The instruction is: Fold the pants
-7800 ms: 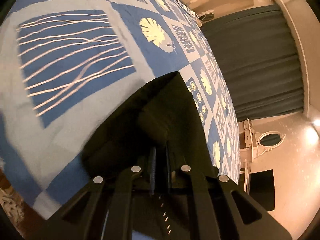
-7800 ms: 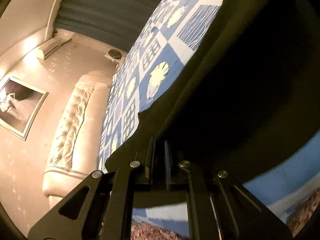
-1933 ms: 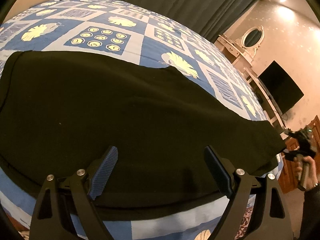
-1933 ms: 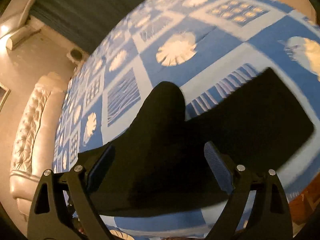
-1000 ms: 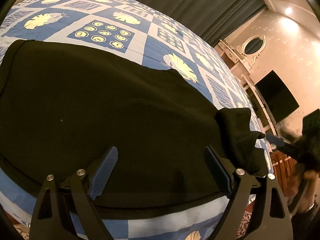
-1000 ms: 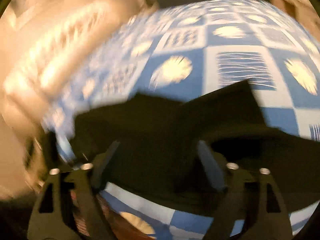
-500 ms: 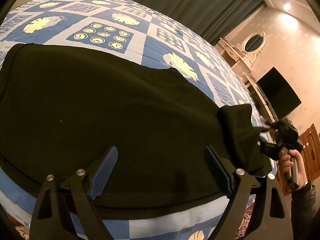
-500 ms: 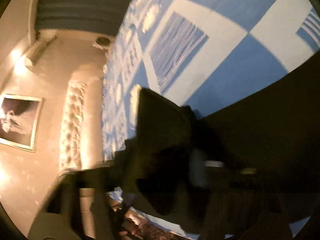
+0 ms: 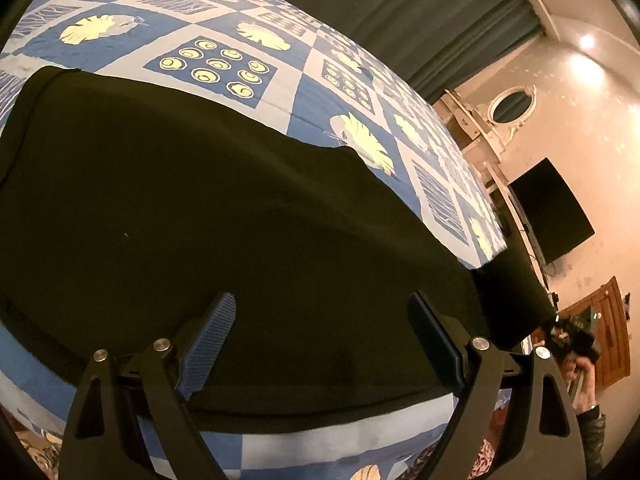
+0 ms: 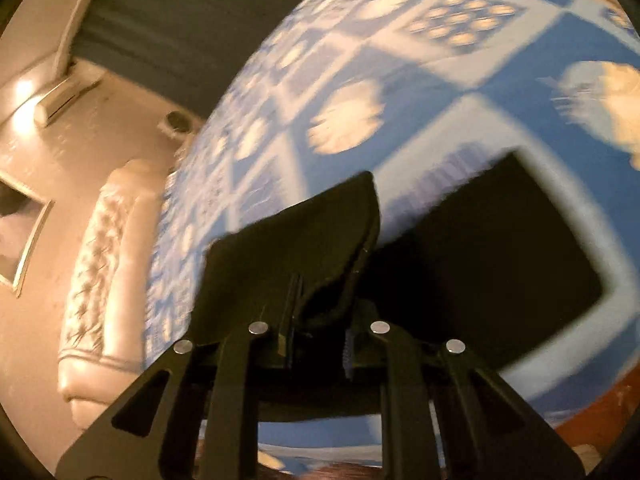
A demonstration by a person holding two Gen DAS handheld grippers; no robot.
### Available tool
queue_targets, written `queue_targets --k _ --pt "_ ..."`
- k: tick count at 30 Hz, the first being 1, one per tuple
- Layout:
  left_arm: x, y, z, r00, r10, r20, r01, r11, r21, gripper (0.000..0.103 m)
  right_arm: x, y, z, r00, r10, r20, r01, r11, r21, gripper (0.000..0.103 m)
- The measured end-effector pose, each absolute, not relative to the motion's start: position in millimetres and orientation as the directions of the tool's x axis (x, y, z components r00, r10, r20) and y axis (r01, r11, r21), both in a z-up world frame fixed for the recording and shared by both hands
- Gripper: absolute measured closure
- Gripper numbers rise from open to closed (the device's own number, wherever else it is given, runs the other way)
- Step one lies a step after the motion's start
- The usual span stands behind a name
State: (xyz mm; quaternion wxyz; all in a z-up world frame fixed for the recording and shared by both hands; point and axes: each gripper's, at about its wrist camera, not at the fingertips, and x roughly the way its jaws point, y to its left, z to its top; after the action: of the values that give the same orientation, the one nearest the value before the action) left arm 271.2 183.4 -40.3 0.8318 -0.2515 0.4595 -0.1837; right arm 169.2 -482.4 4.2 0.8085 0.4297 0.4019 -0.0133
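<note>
A bed (image 9: 280, 92) under a blue-and-white patchwork cover printed with pale yellow leaves and rings carries one pair of black pants (image 9: 200, 208), spread flat along the bed's near edge, long axis running side to side along that edge. One end lies at the near left corner; the other end, at the near right corner, is lifted off the cover in a bunched fold. No brand, label or lettering can be read on the pants, the cover or either tool.

Beyond the bed's far edge hang dark curtains (image 9: 400, 12); past its right edge stand one black screen (image 9: 552, 212), one oval mirror (image 9: 512, 106) and a wooden door (image 9: 612, 328). The right wrist view, blurred, shows one tufted cream headboard (image 10: 100, 264) and one framed picture (image 10: 20, 236).

Two grippers are at work. The left gripper (image 9: 320, 344) hangs over the pants' near hem, its blue-ribbed pads set wide apart with nothing pinched between them. The right gripper (image 10: 316, 320), seen also in the left wrist view gripped by a hand (image 9: 580, 376) at the near right corner, has just been closing and now has its jaws nearly together, pinching the raised end of the pants.
</note>
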Motion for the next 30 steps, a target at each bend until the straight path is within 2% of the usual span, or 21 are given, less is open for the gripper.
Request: queue_targets --k 6,10,14,16,17,18,19,20,22,23,25,30 --pt "265.0 162.5 -33.3 0.511 -0.525 -0.681 0.090 0.820 -0.565 0.016 137.5 -536.8 -32.1 0.659 0.259 -0.706 0.444 0.623 0.644 0.089" --pt "261.5 147.3 -33.1 0.494 -0.527 -0.691 0.103 0.825 -0.556 0.016 130.2 -549.8 -25.9 0.700 0.236 -0.674 0.400 0.652 0.644 0.093" --pt "262.0 135.4 -33.3 0.482 -0.534 -0.695 0.108 0.823 -0.557 0.016 133.3 -564.5 -47.8 0.590 0.173 -0.788 0.479 0.712 0.514 0.093" --pt "262.7 129.7 -32.6 0.479 -0.539 -0.693 0.115 0.821 -0.559 0.016 135.1 -571.6 -64.6 0.573 0.191 -0.797 0.496 0.693 0.523 0.093" --pt "262.9 127.8 -32.3 0.478 -0.541 -0.692 0.117 0.820 -0.561 0.016 133.8 -573.2 -65.2 0.583 0.189 -0.790 0.498 0.685 0.531 0.090" --pt "263.2 125.4 -31.7 0.476 -0.546 -0.690 0.119 0.817 -0.564 0.016 129.5 -574.7 -62.1 0.609 0.170 -0.775 0.513 0.661 0.548 0.074" --pt "262.7 123.4 -31.1 0.474 -0.551 -0.687 0.119 0.813 -0.570 0.016 123.9 -574.5 -58.5 0.620 0.132 -0.773 0.540 0.643 0.543 0.063" --pt "262.0 122.0 -30.4 0.471 -0.557 -0.684 0.120 0.809 -0.576 0.016 113.1 -572.8 -48.6 0.638 0.051 -0.768 0.584 0.618 0.526 0.049" --pt "258.4 118.0 -28.2 0.465 -0.577 -0.671 0.124 0.793 -0.596 0.016 94.1 -560.6 -33.0 0.707 -0.007 -0.708 0.584 0.570 0.578 0.049" --pt "255.7 115.6 -27.0 0.463 -0.588 -0.663 0.126 0.784 -0.608 0.016 90.4 -552.4 -31.9 0.739 0.035 -0.672 0.550 0.544 0.634 0.049" --pt "248.6 105.9 -25.0 0.451 -0.629 -0.633 0.134 0.749 -0.649 0.016 91.2 -519.5 -38.8 0.789 0.216 -0.575 0.434 0.465 0.771 0.049" --pt "230.8 60.2 -28.2 0.367 -0.756 -0.541 0.134 0.619 -0.774 0.016 120.7 -432.2 -71.5 0.709 0.486 -0.511 0.334 0.407 0.850 0.050"
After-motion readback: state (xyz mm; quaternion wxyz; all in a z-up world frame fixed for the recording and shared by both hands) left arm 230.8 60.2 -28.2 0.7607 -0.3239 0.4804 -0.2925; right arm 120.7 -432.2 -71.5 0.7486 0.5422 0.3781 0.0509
